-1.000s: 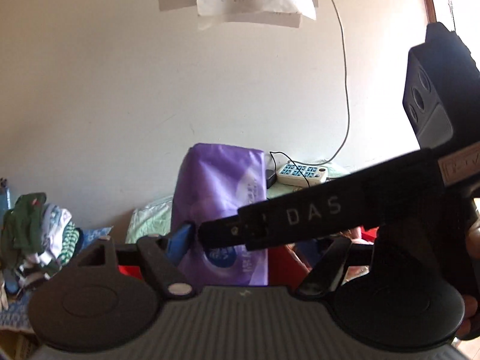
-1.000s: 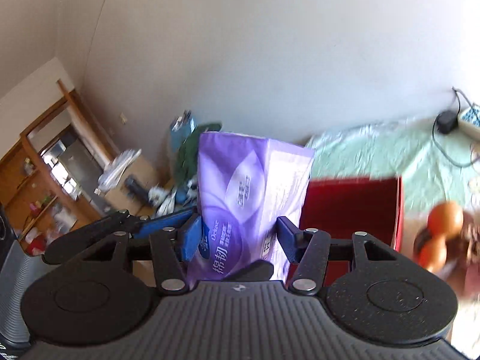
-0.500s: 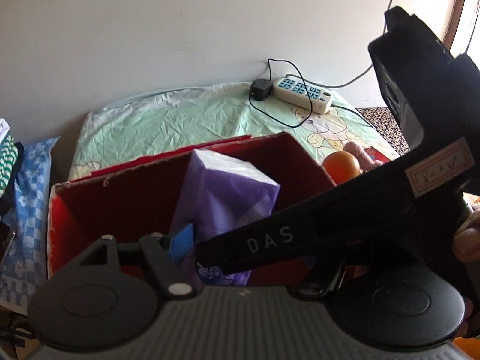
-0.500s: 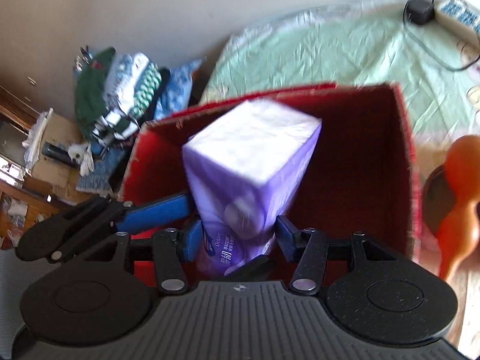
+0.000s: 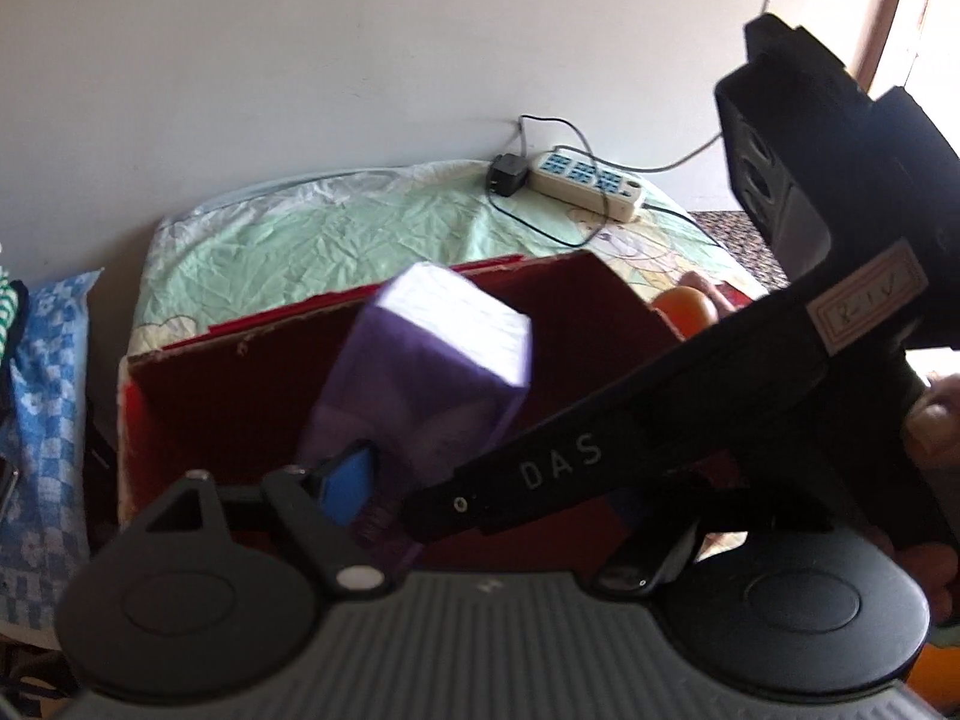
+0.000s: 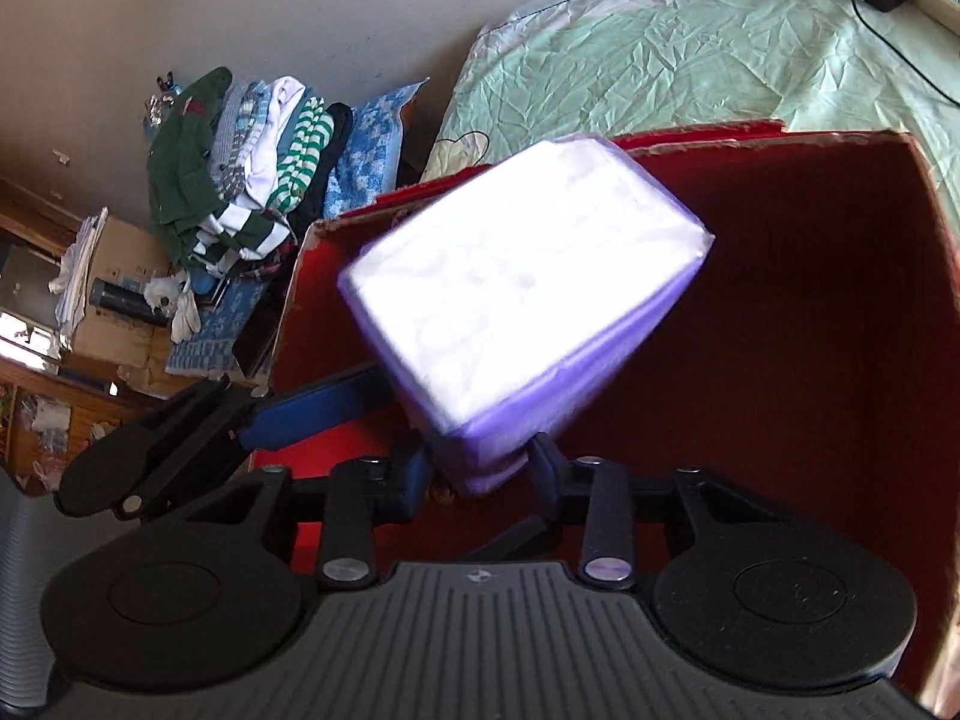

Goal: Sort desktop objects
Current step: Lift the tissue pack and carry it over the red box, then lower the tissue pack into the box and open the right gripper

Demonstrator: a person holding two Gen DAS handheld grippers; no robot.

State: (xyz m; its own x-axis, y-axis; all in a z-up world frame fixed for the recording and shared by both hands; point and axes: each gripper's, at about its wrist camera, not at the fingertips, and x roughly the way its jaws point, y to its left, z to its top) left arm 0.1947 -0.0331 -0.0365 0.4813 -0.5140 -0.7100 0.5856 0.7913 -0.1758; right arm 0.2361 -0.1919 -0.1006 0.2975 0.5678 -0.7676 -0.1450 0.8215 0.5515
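Observation:
A purple tissue pack [image 6: 528, 294] with a white end hangs tilted over the open red box [image 6: 840, 312]. My right gripper [image 6: 480, 474] is shut on the pack's lower end, one blue pad on each side. My left gripper [image 5: 492, 498] comes in from the left. One of its blue fingers [image 5: 348, 483] lies against the side of the pack [image 5: 432, 360]. Its other finger is hidden behind the right gripper's black body [image 5: 690, 420], which crosses the left wrist view. The red box [image 5: 240, 396] looks empty inside where I can see.
The box stands on a table with a crumpled green cloth [image 5: 336, 234]. A white power strip [image 5: 582, 183] with a black adapter and cable lies at the back. An orange ball [image 5: 684, 303] sits right of the box. Folded clothes [image 6: 240, 180] are piled to the left.
Both grippers have tipped forward and down with the pack. A second ago the pack stood upright against the wall; now it points into the red box and sits lower.

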